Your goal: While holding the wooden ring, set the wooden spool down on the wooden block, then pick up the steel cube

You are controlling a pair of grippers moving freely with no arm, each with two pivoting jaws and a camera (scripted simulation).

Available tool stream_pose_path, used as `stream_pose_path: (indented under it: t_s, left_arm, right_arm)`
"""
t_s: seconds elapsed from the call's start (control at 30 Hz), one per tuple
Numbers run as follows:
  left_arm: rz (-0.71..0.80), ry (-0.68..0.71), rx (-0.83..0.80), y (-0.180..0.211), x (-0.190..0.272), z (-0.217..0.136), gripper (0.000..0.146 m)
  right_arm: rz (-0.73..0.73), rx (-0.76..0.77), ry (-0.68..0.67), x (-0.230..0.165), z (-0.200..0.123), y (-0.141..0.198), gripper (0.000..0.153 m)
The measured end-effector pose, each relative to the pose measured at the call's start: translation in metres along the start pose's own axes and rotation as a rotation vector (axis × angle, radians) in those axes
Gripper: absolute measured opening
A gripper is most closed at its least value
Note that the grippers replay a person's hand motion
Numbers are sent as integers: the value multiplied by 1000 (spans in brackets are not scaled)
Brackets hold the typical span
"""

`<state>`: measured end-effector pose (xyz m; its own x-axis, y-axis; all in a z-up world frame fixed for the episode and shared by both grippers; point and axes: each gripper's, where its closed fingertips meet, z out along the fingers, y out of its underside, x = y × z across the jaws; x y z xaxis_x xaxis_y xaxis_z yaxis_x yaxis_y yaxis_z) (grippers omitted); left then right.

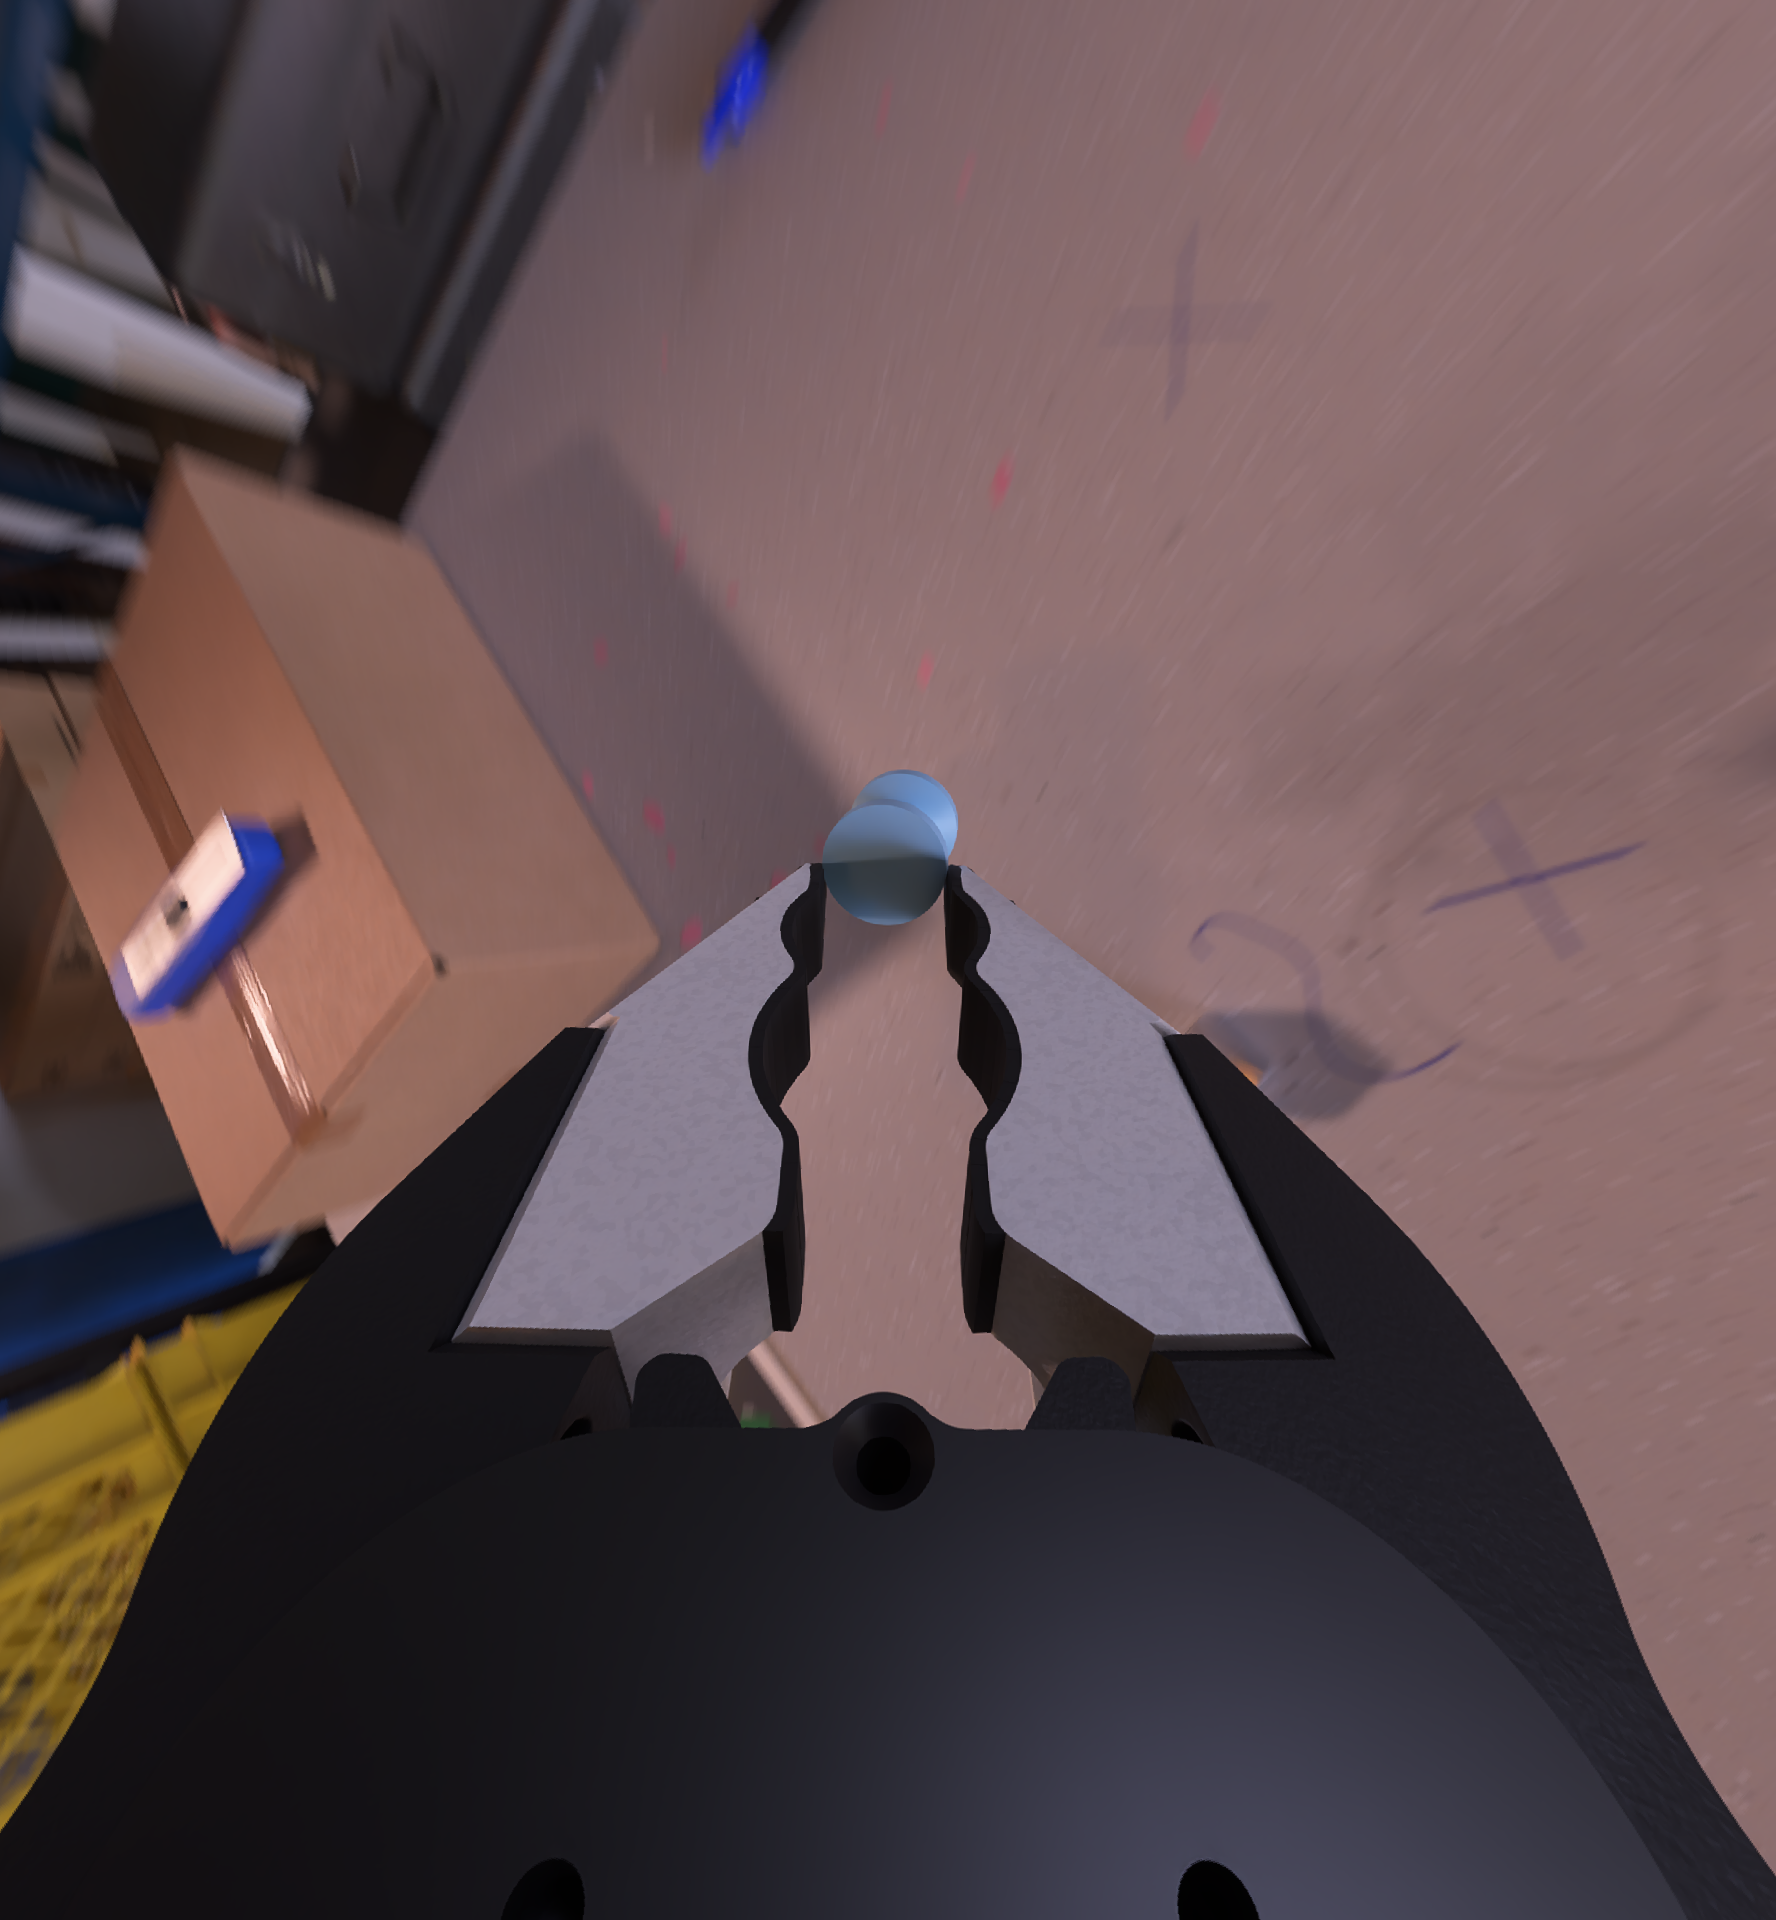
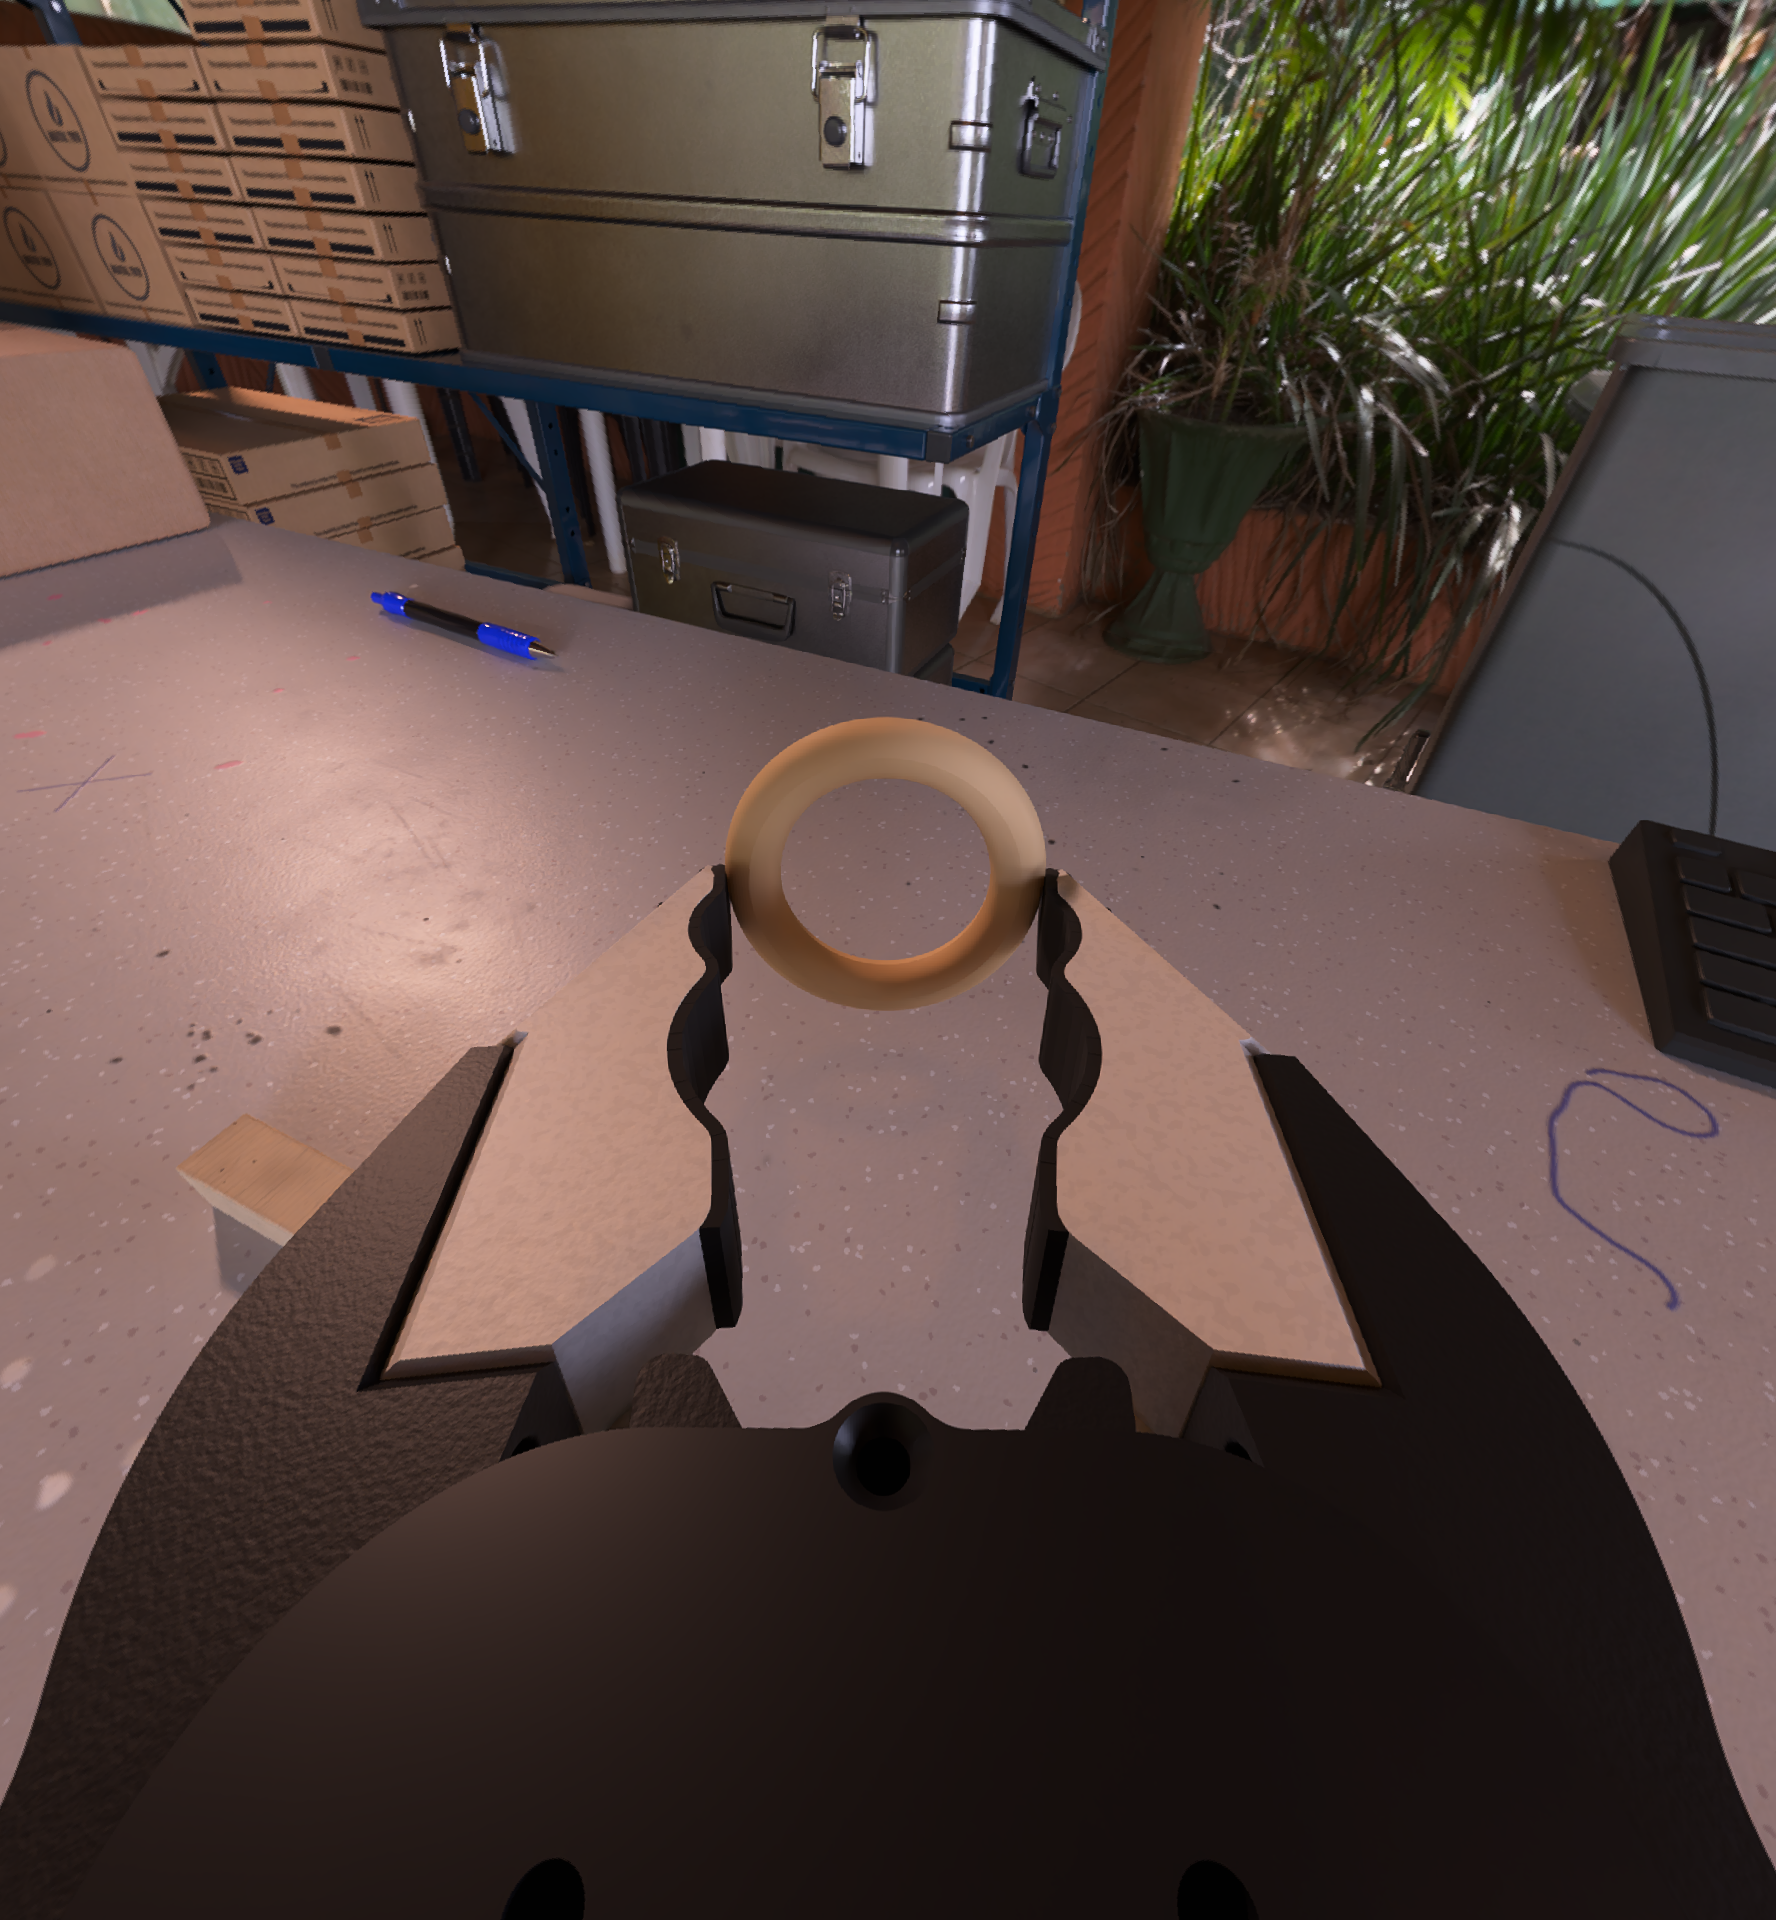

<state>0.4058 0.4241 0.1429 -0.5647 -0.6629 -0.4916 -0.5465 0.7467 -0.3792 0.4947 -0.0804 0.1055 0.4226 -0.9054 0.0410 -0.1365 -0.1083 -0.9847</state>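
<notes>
The left gripper (image 1: 884, 883) pinches a spool (image 1: 886, 857) at its very fingertips, the two fingers drawn close with only the spool's width between them. The task calls it wooden, but here it looks pale blue and glassy, with two round flanges, one behind the other. It hangs above the desk (image 1: 1279, 520), whose pinkish speckled top is blurred and tilted in this view. Off the desk's left edge sits a cardboard box (image 1: 344, 831) with a blue and white tag (image 1: 198, 914) on it, and a yellow crate (image 1: 42, 1558) lies lower left. Faint pen crosses and a curled scribble (image 1: 1268, 956) mark the desk to the right of the fingers.

In the right wrist view, a light wooden block (image 2: 255, 1174) rests on the desk near its left side, partly hidden behind the gripper's left finger. A blue pen (image 2: 463, 623) lies near the far edge. The right gripper (image 2: 884, 883) holds the wooden ring (image 2: 884, 862) upright between its fingertips, the fingers spread moderately to the ring's full width and pressing on its outer rim at either side; the ring's hole faces the camera. A blue scribble (image 2: 1611, 1174) marks the desk to the right, and a black keyboard (image 2: 1757, 956) sits at the right edge, with a grey bin (image 2: 1673, 582) behind it. Beyond the far edge stand metal cases (image 2: 749, 197) on blue shelving, and potted plants (image 2: 1383, 312). The steel cube shows in neither view.
</notes>
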Motion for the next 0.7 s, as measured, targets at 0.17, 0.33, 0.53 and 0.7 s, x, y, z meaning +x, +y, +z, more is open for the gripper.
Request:
stream_pose_path:
  t_s: [0.17,0.33,0.53,0.7]
  left_arm:
    - [204,117,283,-117,87,-41,23]
    - [508,282,303,-204,200,-26,23]
    - [668,418,90,-244,279,38,23]
    - [677,459,21,-253,297,66,23]
  right_arm:
    - [22,12,14,6,-1,-2,59]
    - [46,45,27,14,-6,-8,59]
    - [74,64,24,21,-10,-12,59]
    - [96,86,16,24,-14,-17,59]
